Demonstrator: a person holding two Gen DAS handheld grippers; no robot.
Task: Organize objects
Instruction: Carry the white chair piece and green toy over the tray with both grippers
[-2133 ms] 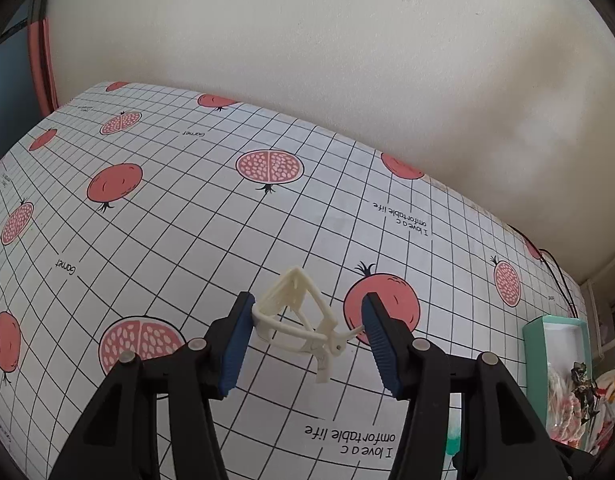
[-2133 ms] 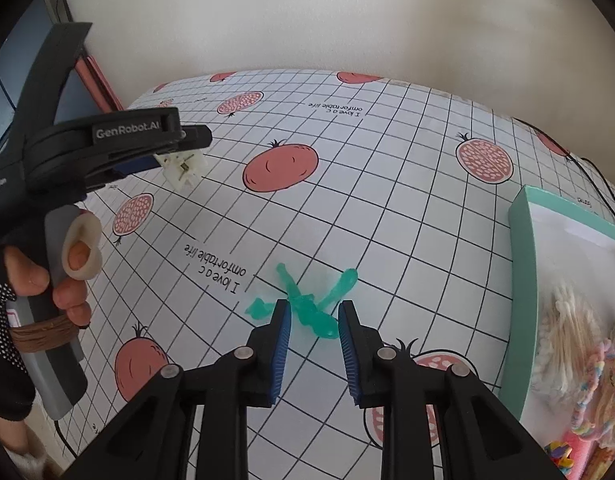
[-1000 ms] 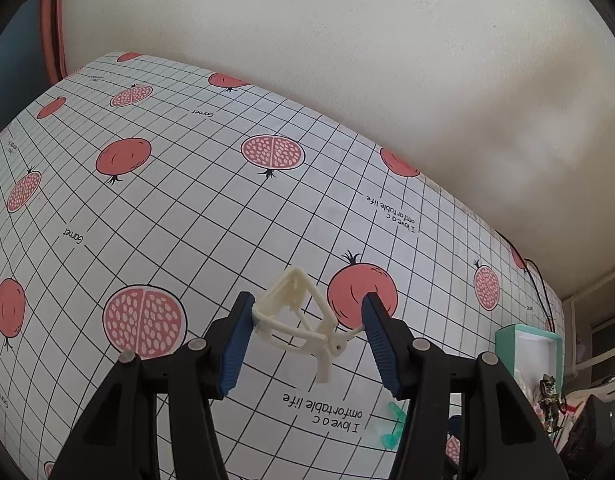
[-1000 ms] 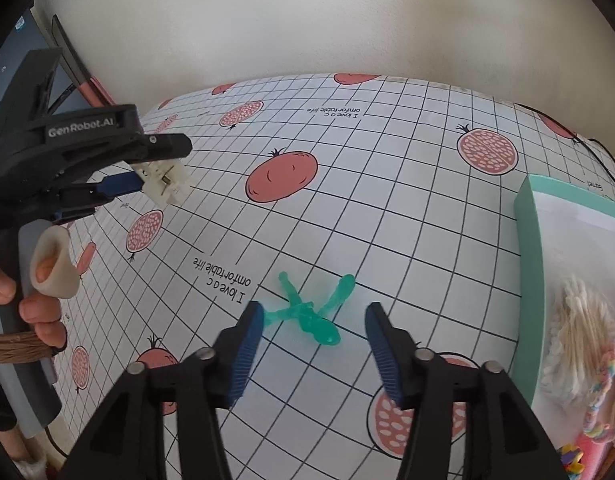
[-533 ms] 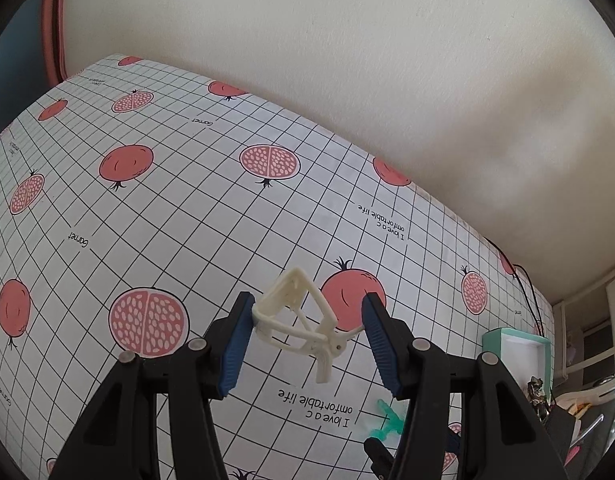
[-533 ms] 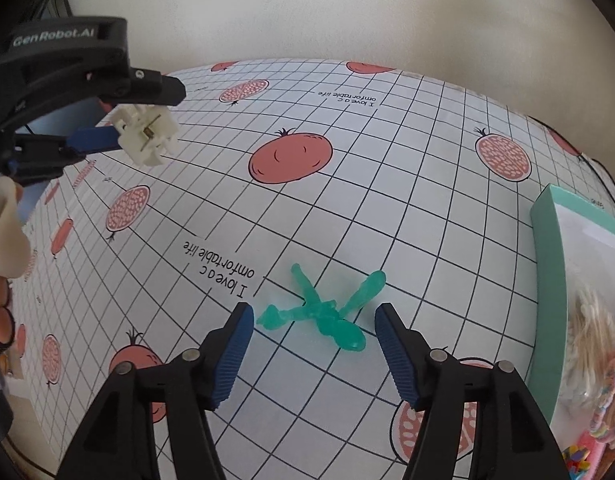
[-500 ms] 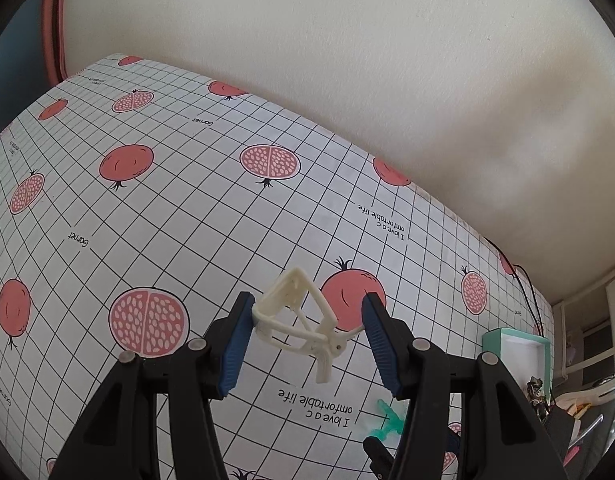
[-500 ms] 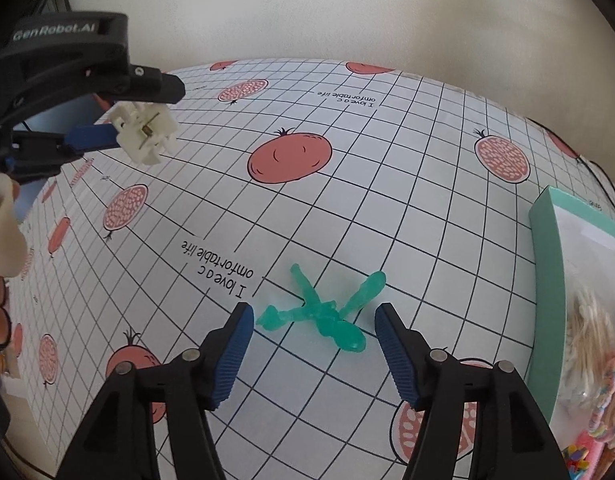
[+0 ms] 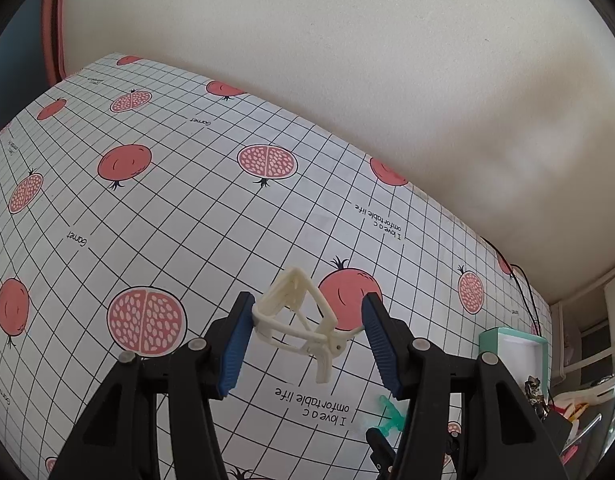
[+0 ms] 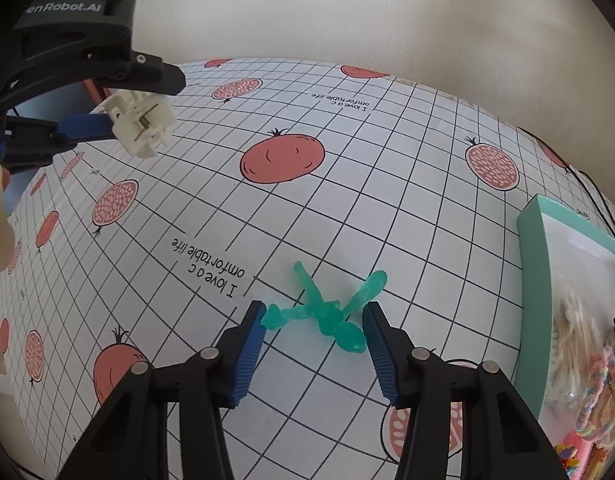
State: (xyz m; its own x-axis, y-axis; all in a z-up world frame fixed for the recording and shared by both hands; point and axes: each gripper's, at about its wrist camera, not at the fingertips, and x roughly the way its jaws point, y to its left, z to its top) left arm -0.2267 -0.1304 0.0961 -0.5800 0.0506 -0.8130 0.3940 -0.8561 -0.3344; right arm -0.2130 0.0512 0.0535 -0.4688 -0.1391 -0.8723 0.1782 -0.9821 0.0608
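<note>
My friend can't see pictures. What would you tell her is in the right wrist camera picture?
The right gripper reaches down around a green plastic clip lying on a pomegranate tablecloth, its jaws just closing in. At upper left, the left gripper holds a cream clip in the air. A teal box of small things sits at right.

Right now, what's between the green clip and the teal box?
Nothing: the right wrist view shows only bare tablecloth between the green clip and the teal box.
</note>
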